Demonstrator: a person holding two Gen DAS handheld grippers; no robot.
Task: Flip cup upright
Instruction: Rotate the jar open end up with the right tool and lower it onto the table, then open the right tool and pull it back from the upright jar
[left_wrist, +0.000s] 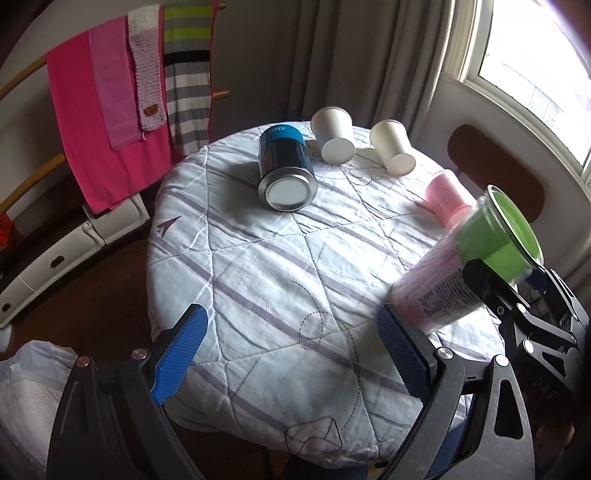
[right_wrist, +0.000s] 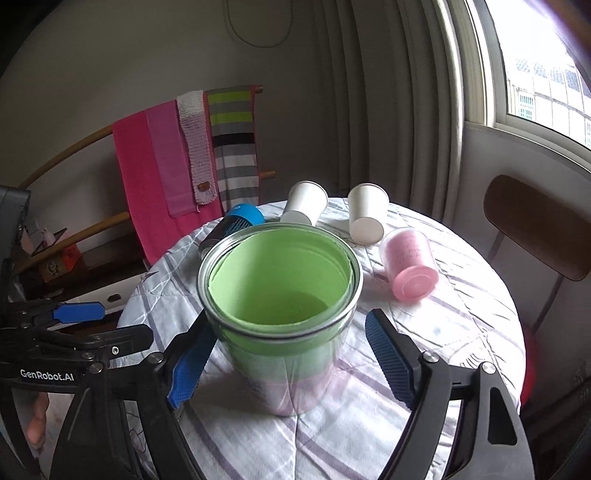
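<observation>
left gripper (left_wrist: 291, 354): wide, holds nothing | right gripper (right_wrist: 284, 365): wide around green cup (right_wrist: 279, 299), left pad touches it

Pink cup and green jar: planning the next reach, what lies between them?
Only bare cloth between pink cup and green jar, in the right wrist view.
</observation>
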